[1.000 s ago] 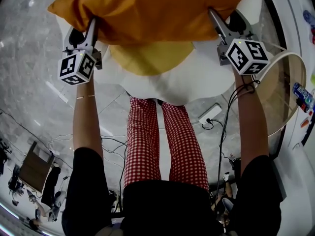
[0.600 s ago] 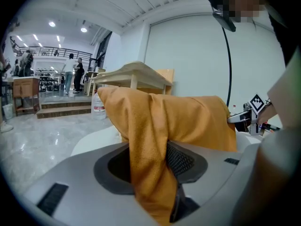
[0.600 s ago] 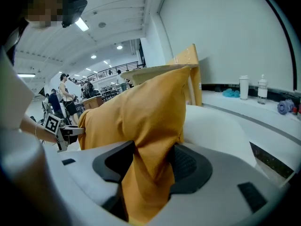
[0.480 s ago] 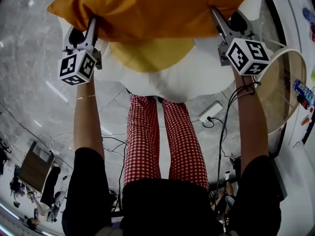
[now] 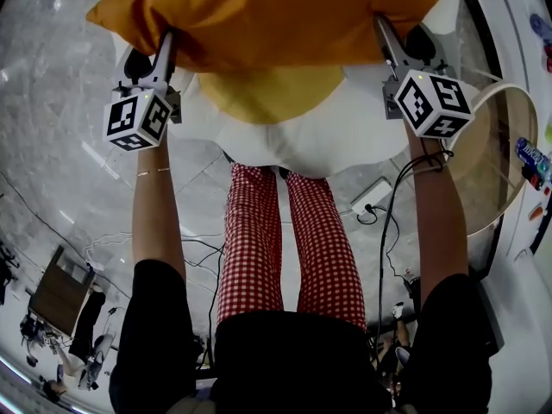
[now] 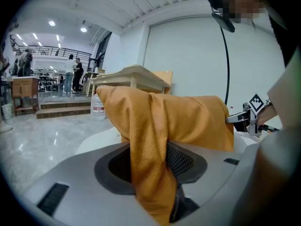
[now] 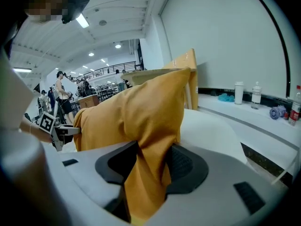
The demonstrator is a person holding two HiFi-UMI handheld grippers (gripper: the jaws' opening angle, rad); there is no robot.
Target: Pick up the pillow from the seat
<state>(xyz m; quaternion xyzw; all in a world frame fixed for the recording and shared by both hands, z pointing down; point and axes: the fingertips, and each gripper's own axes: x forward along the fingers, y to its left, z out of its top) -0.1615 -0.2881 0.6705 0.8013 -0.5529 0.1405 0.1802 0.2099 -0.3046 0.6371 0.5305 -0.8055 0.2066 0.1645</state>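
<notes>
The pillow [image 5: 276, 15] runs off the head view's top edge and covers much of the white seat [image 5: 345, 136] and yellow cushion [image 5: 267, 97]. Its cloth hides the tips of the left claw [image 5: 168, 40] and of the right claw [image 5: 379, 24], whose jaws have just been closing on it. Distant people [image 6: 73, 74] are too small to make out.

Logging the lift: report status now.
Left gripper shut on pillow corner. Right gripper: fingers just been closing, pillow fabric between them. Pillow hangs between them over white seat; nothing in the way.
</notes>
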